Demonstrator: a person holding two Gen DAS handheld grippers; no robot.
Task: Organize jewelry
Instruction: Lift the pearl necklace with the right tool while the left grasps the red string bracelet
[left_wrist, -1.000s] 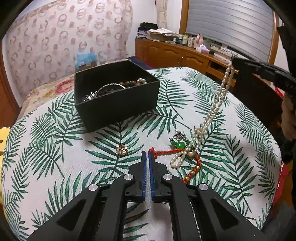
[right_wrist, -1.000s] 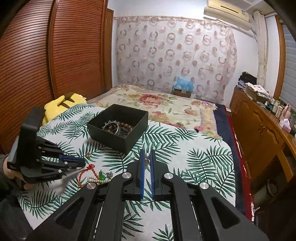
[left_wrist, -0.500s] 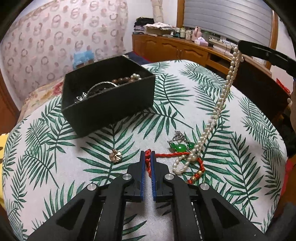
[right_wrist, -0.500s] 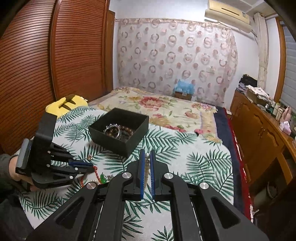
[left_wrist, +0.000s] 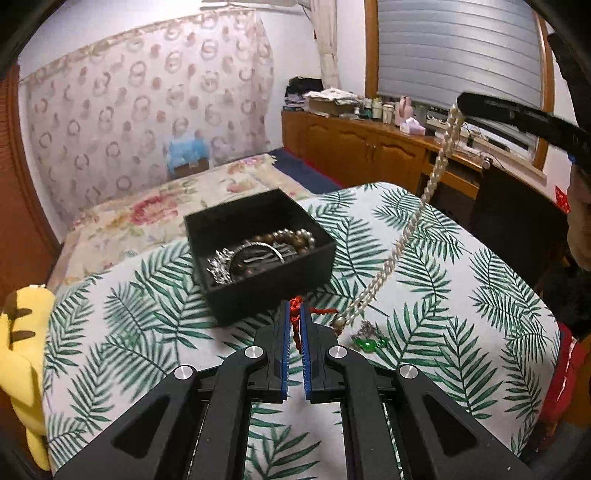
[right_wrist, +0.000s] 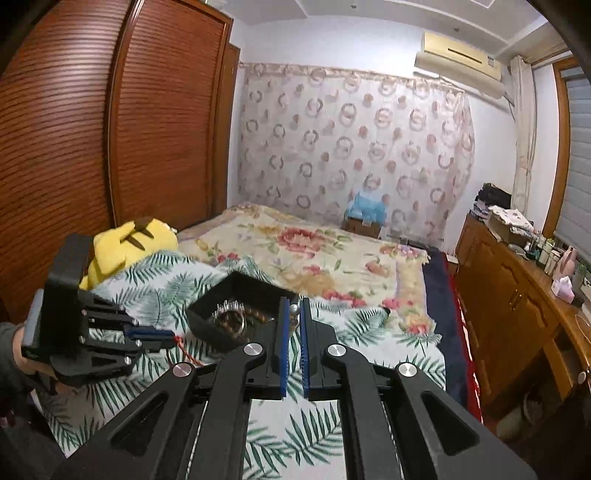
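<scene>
A black open box (left_wrist: 258, 254) with bracelets inside sits on the palm-leaf cloth table (left_wrist: 461, 295). My left gripper (left_wrist: 294, 310) is shut on a red cord bracelet (left_wrist: 295, 314), lifted just in front of the box. My right gripper (right_wrist: 293, 314) is shut on a pearl necklace (left_wrist: 410, 229), whose clasp bead (right_wrist: 293, 309) shows between its jaws; the strand hangs taut down to the red cord. A green-stone pendant (left_wrist: 369, 341) lies on the cloth. In the right wrist view the left gripper (right_wrist: 166, 336) holds the cord beside the box (right_wrist: 240, 314).
A yellow plush toy (left_wrist: 22, 350) sits at the table's left edge. A floral bed (right_wrist: 314, 251) lies behind the table. A wooden cabinet (right_wrist: 517, 306) with clutter runs along the right wall.
My left gripper has lifted the red cord off the cloth and moved towards the box. My right gripper has risen, pulling the pearl necklace up and taut.
</scene>
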